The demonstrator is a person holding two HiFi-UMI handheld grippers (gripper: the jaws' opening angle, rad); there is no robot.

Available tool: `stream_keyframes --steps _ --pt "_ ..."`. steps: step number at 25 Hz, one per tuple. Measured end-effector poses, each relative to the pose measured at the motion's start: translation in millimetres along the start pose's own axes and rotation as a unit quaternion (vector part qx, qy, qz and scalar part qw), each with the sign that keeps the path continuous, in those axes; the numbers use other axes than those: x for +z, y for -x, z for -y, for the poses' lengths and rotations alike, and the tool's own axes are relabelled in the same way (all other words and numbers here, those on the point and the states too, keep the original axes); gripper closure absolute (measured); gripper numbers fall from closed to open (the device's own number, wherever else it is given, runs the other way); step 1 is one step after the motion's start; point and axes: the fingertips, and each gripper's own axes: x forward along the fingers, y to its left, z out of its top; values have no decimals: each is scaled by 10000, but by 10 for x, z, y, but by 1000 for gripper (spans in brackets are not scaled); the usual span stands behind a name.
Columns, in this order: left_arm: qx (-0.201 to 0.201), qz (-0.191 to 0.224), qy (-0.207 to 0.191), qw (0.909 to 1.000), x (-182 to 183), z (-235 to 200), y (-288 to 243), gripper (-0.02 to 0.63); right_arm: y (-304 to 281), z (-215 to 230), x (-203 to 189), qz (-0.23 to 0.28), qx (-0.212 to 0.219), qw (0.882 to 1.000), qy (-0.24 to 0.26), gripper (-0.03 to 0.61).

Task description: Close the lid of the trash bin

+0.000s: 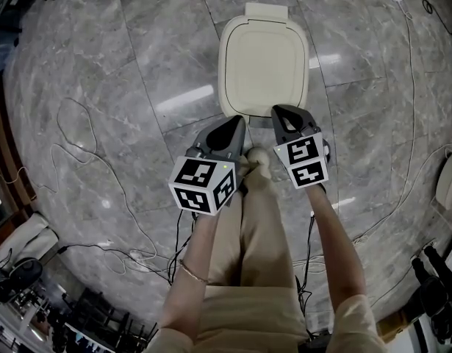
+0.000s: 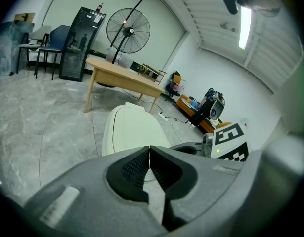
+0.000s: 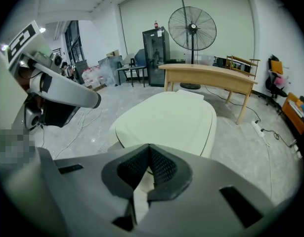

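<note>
You're working in bright, even indoor light. A ceiling strip lamp (image 2: 245,26) blooms white in your left gripper view, and the polished floor (image 1: 185,99) throws back pale glare streaks. All three views bow hard toward dark, rounded corners. Close to the lens, the left gripper (image 2: 150,152) looks soft, possibly out of focus.
</note>
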Motion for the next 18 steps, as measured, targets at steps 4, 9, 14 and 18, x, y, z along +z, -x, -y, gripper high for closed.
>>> stream_keyframes --steps 4,9,14,18 --pt "-18 -5 -13 10000 23 12 -5 591 2 -2 1 -34 -4 10000 -27 574" --pt "-57 90 -49 9999 115 57 53 591 79 -7 100 245 -21 9996 -152 574" --pt "-68 132 -107 9998 272 151 214 591 370 -3 319 568 -44 9969 -539 574" --pt "-86 209 -181 9996 456 263 418 591 678 -11 540 769 -70 9941 -757 574"
